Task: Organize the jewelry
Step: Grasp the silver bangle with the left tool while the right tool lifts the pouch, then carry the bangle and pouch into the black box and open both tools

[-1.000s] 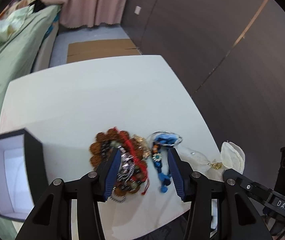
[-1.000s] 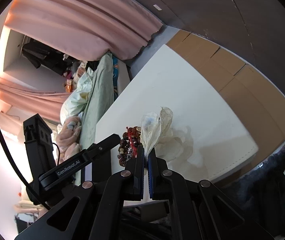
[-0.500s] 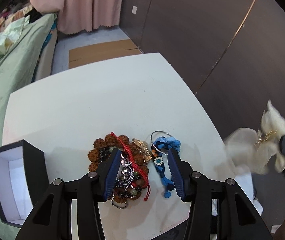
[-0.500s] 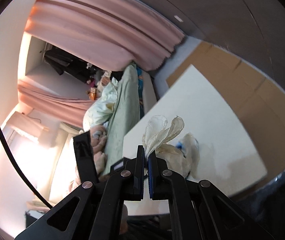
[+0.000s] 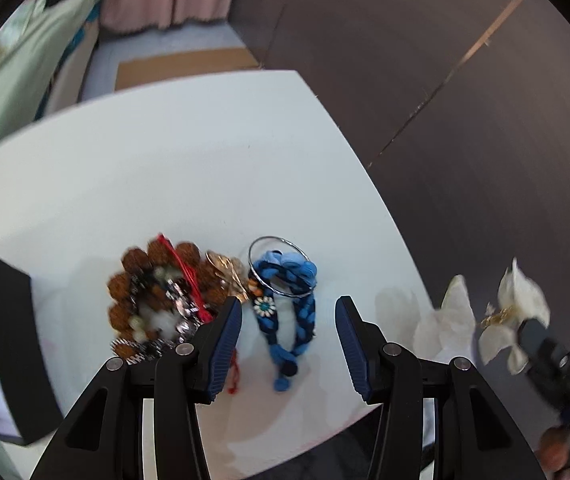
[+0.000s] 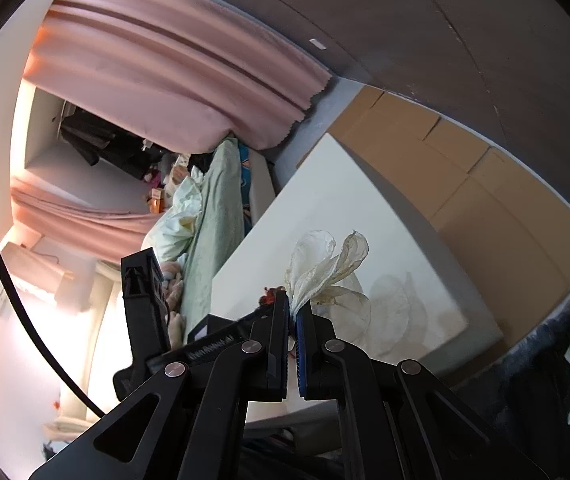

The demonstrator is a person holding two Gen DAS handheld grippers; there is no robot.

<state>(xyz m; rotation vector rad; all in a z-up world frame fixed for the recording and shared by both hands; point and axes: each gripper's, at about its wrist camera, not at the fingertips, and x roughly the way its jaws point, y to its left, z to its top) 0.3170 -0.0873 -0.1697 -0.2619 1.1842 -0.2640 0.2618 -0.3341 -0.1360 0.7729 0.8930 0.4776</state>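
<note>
A heap of jewelry lies on the white table: a brown bead bracelet with a red cord and silver chain, a gold piece, a blue braided bracelet and a thin silver bangle. My left gripper is open above the blue bracelet. My right gripper is shut on a sheer white organza pouch, held in the air off the table's right edge; the pouch holds a small gold item.
An open black box with a white inside stands at the table's left edge. A bed with green bedding is on the left. Flat cardboard lies on the floor beyond the table. A dark wall runs along the right.
My right gripper lifted the white pouch off the table and now holds it in the air at the right. My left gripper has moved right, from over the bead heap to over the blue bracelet.
</note>
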